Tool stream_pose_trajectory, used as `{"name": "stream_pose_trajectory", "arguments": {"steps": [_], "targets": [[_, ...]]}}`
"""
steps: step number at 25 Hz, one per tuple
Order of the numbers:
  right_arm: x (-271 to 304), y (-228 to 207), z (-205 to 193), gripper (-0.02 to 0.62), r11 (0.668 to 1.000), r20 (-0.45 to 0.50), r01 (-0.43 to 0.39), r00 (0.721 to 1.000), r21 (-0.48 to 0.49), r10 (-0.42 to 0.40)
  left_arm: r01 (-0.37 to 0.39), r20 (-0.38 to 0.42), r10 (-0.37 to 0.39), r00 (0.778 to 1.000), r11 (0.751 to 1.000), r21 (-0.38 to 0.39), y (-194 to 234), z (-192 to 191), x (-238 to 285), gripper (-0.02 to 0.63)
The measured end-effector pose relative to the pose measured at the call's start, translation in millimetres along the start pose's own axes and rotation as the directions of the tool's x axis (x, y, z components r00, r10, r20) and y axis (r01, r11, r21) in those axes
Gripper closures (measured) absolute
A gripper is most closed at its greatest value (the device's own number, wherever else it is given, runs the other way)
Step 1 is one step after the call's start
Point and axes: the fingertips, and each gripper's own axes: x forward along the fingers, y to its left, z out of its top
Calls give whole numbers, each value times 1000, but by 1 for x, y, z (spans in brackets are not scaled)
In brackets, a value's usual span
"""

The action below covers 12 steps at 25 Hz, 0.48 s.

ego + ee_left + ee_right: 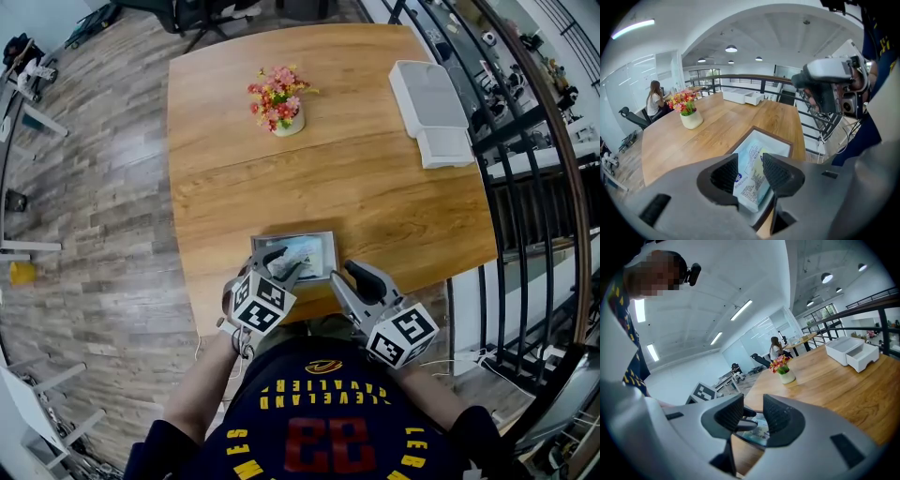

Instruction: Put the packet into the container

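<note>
A pale blue printed packet (304, 253) lies inside a shallow rectangular container (292, 235) with a dark rim, near the wooden table's front edge. My left gripper (283, 263) hangs over the container's left end. In the left gripper view the jaws stand apart, with the packet (752, 180) showing between them and resting in the container (787, 140), its pads clear of it. My right gripper (345, 275) hovers just right of the container, open and empty. In the right gripper view the packet (761, 431) shows below its jaws.
A pot of flowers (279, 101) stands mid-table, and a white two-part box (429, 108) sits at the far right corner. A black railing (525, 187) runs along the table's right side. A person (653, 101) sits far behind.
</note>
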Motion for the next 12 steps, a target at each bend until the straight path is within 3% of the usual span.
{"name": "stream_pose_trajectory", "arguments": {"steps": [5, 12], "targets": [[5, 8, 4, 460, 1000, 2, 5, 1000, -3, -5, -8, 146, 17, 989, 998, -58, -1, 28, -43, 437], [10, 17, 10, 508, 1000, 12, -3, 1000, -30, 4, 43, 347, 4, 938, 991, -128, -11, 67, -97, 459]]}}
